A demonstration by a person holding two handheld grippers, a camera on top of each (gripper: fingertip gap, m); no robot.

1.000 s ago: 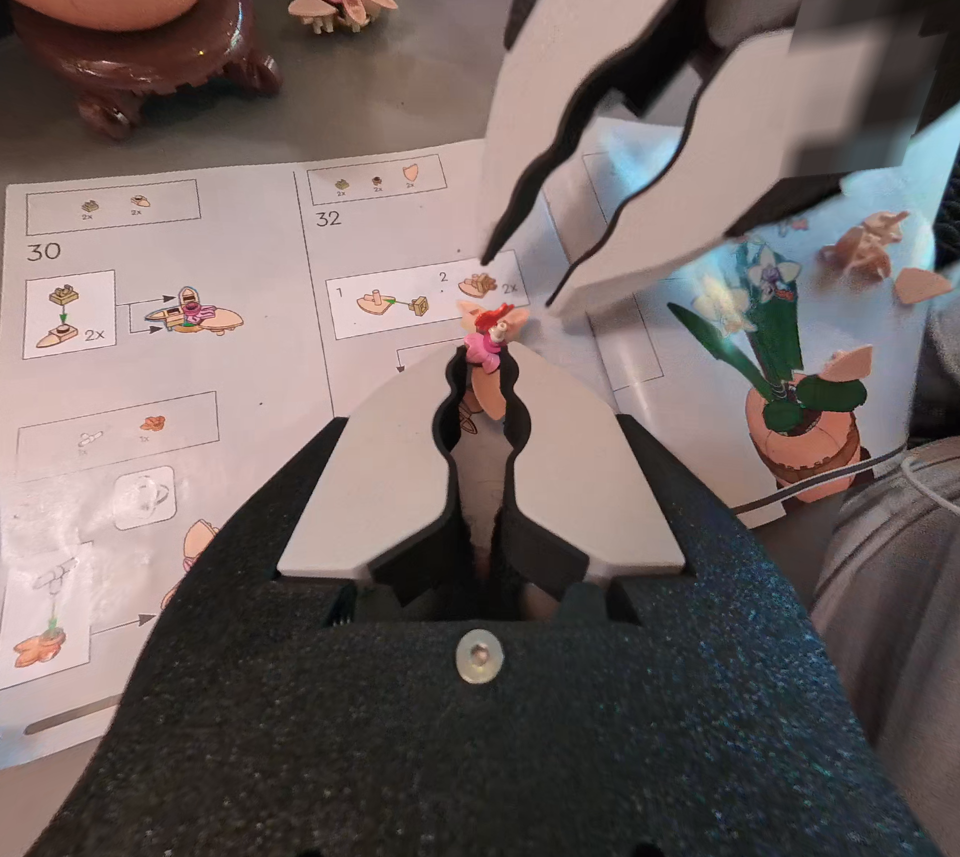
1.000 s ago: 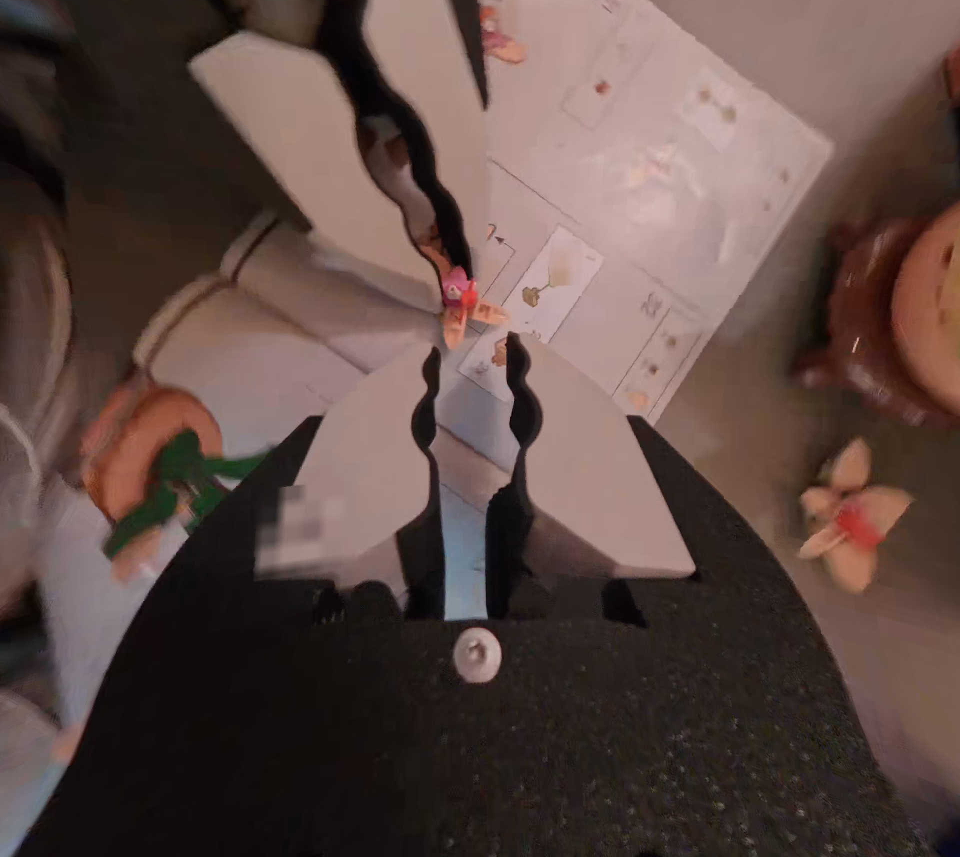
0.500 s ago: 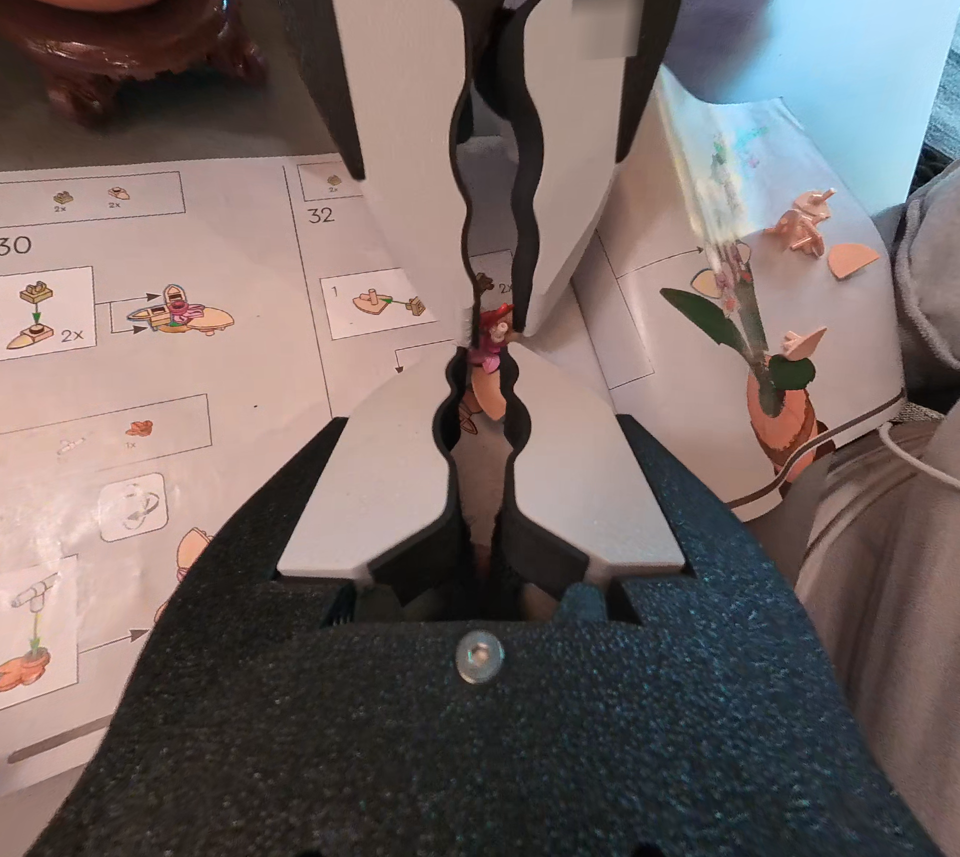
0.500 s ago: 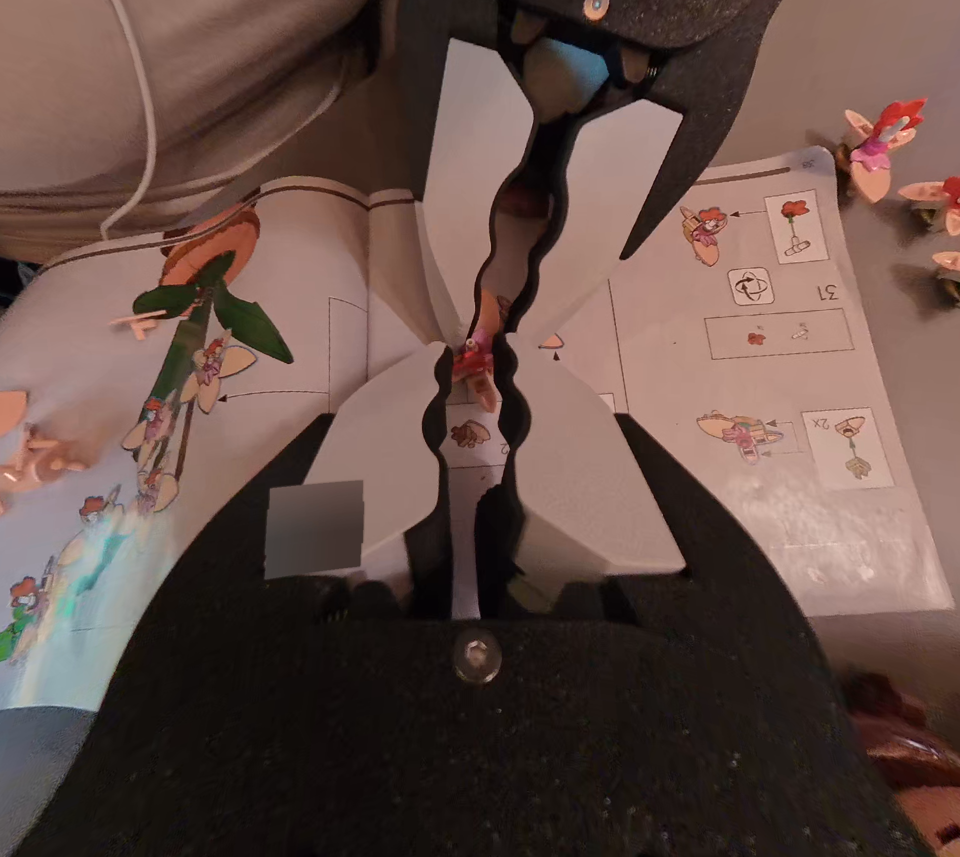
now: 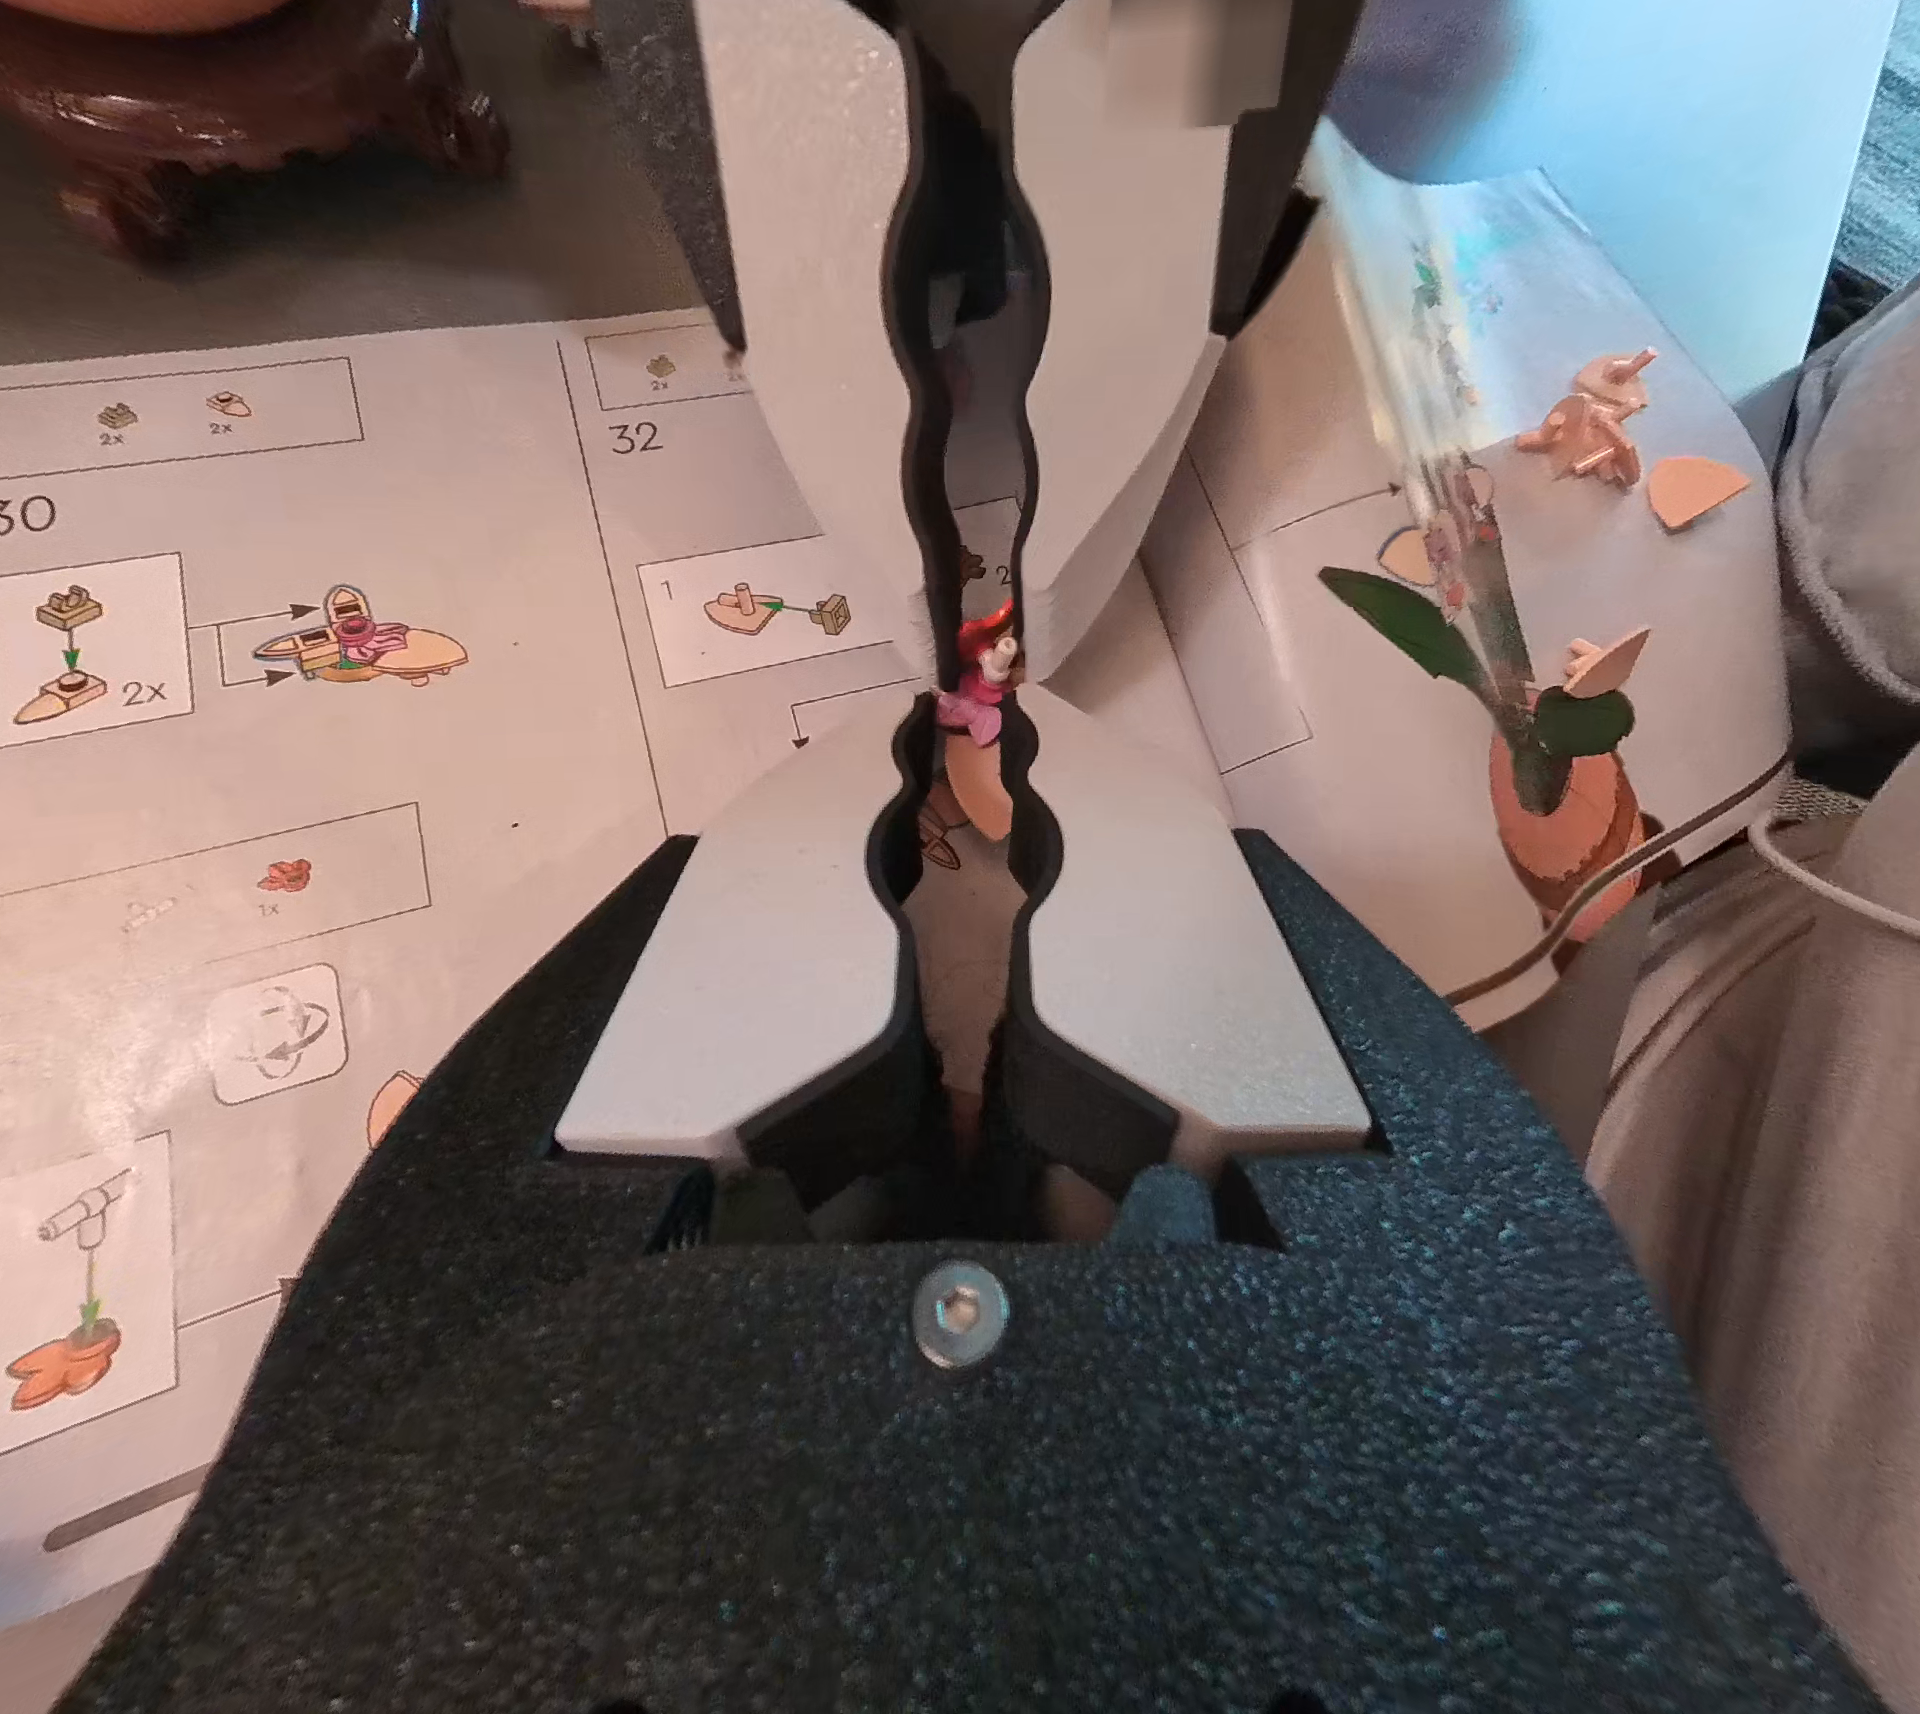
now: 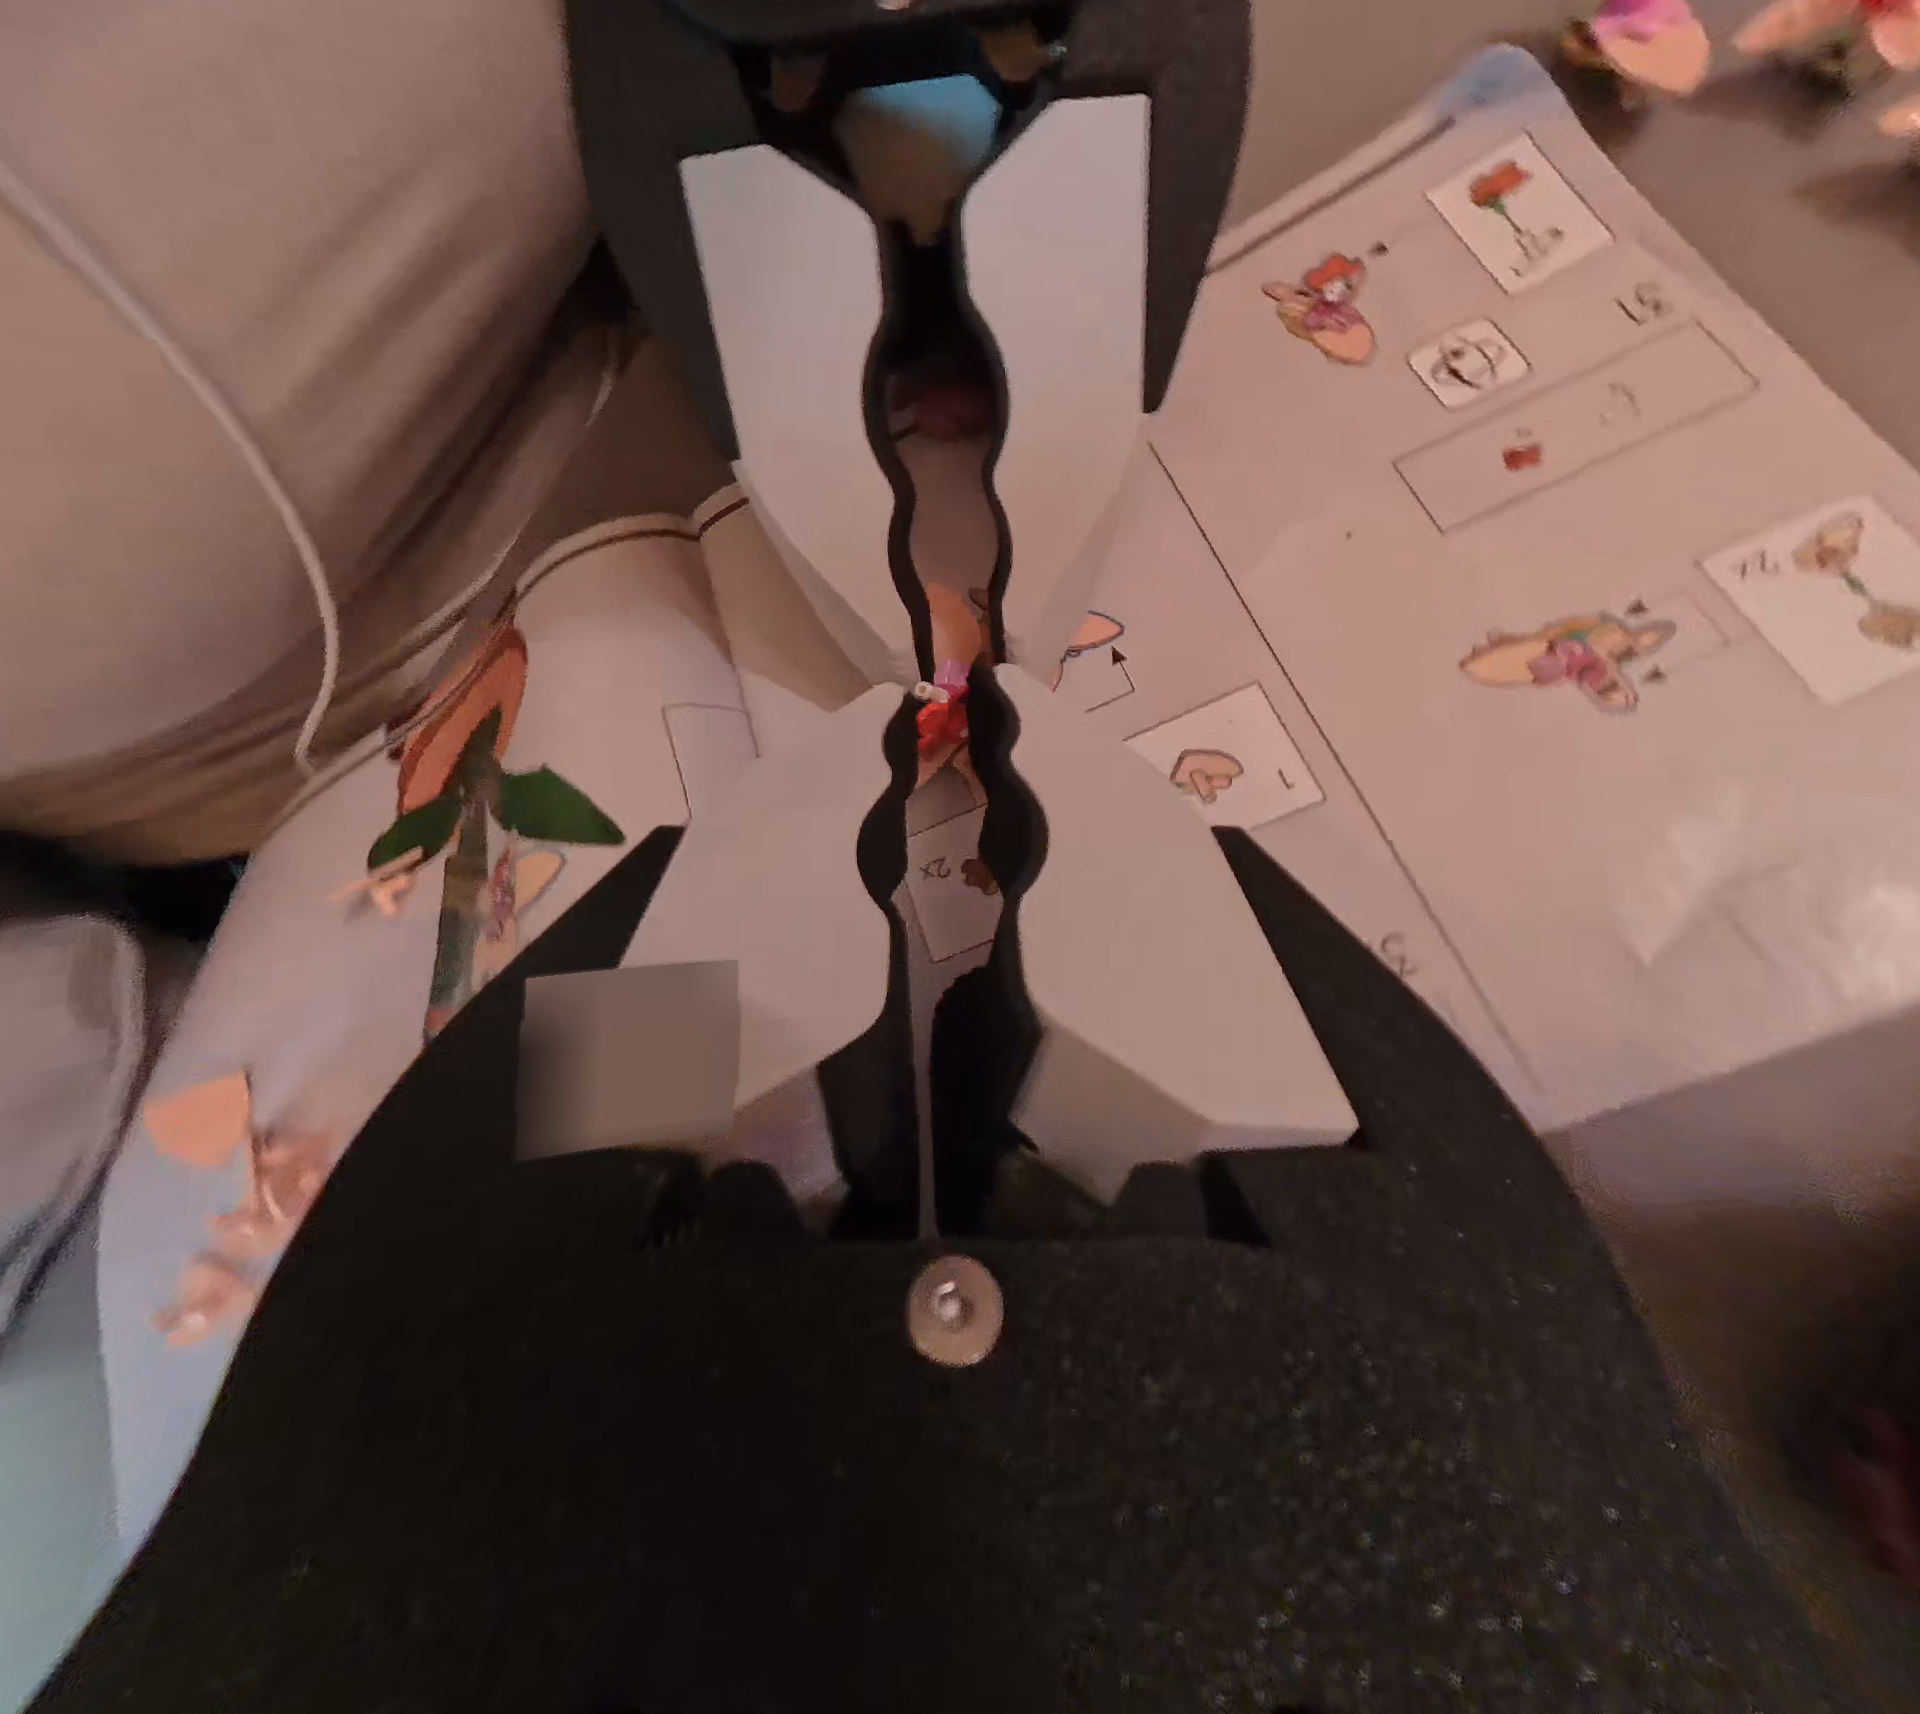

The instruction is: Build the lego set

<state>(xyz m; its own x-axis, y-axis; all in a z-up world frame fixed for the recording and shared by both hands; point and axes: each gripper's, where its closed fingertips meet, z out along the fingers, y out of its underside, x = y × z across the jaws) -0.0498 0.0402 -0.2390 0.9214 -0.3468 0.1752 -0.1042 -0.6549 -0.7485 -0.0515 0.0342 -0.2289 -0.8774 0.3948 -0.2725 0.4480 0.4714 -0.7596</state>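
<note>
A small lego flower (image 5: 977, 693) with a pink middle, a red top and a peach petal is held above the open instruction booklet (image 5: 416, 521). My left gripper (image 5: 971, 714) is shut on its pink and peach lower part. My right gripper (image 5: 982, 625) reaches in from the far side, tip to tip with the left, its fingers closed on the red top. In the right wrist view the right gripper (image 6: 945, 698) pinches the flower's red part (image 6: 940, 722), and the left gripper (image 6: 951, 651) faces it from above.
A peach lego pot on a brown stand (image 5: 208, 85) stands at the back left. Finished flowers (image 6: 1652, 12) lie beyond the booklet (image 6: 1455, 729). Loose peach pieces (image 5: 1590, 438) rest on the curled right page. A person's grey clothing (image 5: 1766, 1145) is close on the right. Only a small space, under 4 cm, lies between the two pairs of fingers.
The right gripper swung in from the upper right until it faces the left gripper tip to tip, then narrowed onto the flower's red top. The left gripper kept its hold.
</note>
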